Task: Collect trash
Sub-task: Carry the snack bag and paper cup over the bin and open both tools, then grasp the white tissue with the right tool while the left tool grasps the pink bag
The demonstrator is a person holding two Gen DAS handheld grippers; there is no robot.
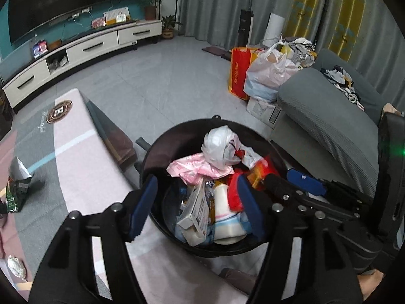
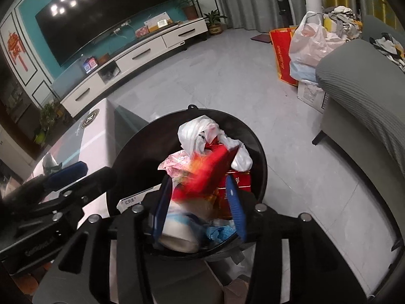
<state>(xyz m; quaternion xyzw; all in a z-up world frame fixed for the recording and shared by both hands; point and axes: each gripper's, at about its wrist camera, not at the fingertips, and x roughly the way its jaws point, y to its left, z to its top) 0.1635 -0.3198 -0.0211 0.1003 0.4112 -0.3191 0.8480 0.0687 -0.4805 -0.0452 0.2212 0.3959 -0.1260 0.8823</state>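
A black round trash bin (image 1: 152,152) stands between the table and the sofa, and holds a white plastic bag (image 1: 217,144), a pink wrapper (image 1: 197,167), a white box (image 1: 195,210) and a white cup (image 1: 222,197). My left gripper (image 1: 197,185) hangs open over the bin with nothing between its blue pads. In the right wrist view my right gripper (image 2: 198,179) is also over the bin (image 2: 141,147). A red packet (image 2: 210,167), blurred, lies between and just past its fingertips, and the pads do not seem to press it. Each gripper shows in the other's view: the right gripper (image 1: 288,177), the left gripper (image 2: 86,169).
To the left is a low table (image 1: 76,152) with a pink and grey cover, bearing a green packet (image 1: 15,195) and a crumpled foil wrapper (image 1: 16,269). A grey sofa (image 1: 329,116) is on the right, with a red bag (image 1: 238,73) and a full plastic bag (image 1: 268,73) behind it.
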